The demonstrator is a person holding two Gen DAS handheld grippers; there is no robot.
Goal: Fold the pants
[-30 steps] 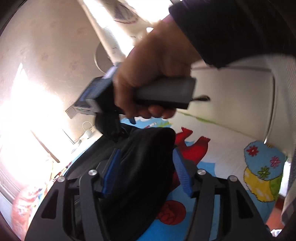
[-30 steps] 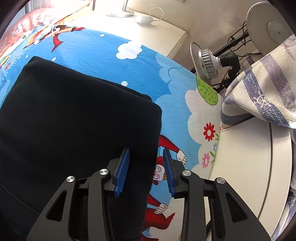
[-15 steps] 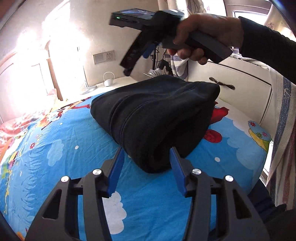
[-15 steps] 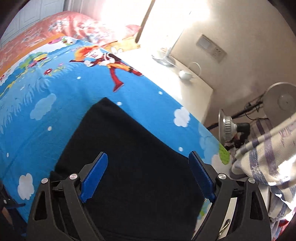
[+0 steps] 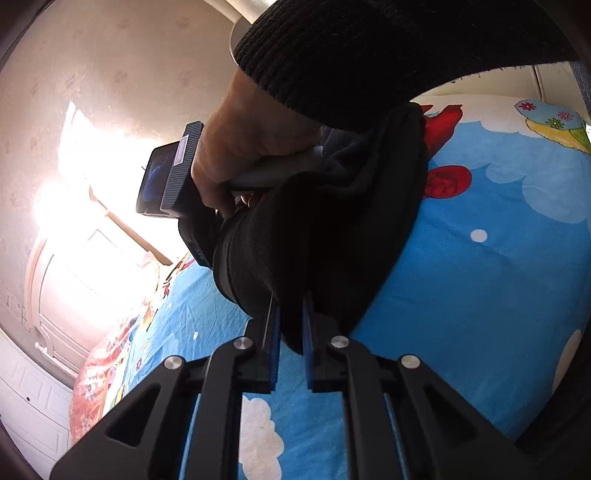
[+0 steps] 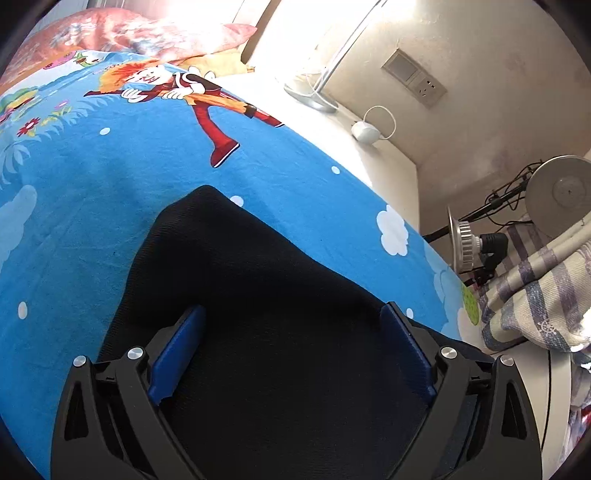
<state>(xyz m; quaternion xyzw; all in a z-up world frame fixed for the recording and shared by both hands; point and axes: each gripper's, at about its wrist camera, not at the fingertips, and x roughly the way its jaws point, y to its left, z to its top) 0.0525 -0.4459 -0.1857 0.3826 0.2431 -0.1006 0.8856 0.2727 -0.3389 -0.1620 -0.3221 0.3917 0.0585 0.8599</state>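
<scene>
The black pants (image 5: pixel 332 229) lie folded in a thick bundle on the blue cartoon bedsheet (image 5: pixel 480 277). My left gripper (image 5: pixel 290 321) is shut on the bundle's near edge, blue pads pinching the fabric. In the left wrist view the person's hand holds the right gripper's handle (image 5: pixel 173 177) pressed against the top of the bundle. In the right wrist view my right gripper (image 6: pixel 291 321) is wide open, its blue pads (image 6: pixel 177 347) resting over the pants (image 6: pixel 280 295) with fabric between them but not clamped.
A white nightstand (image 6: pixel 369 155) with a lamp base and a white charger stands beyond the bed. A wall socket (image 6: pixel 413 79), a silver lamp head (image 6: pixel 461 243) and a striped cloth (image 6: pixel 535 295) are at the right. An orange pillow (image 6: pixel 122 29) lies at the bed's head.
My left gripper has closed on the near edge of the pants bundle; half a second ago it was open in front of it. The right gripper stays open and has lowered onto the pants.
</scene>
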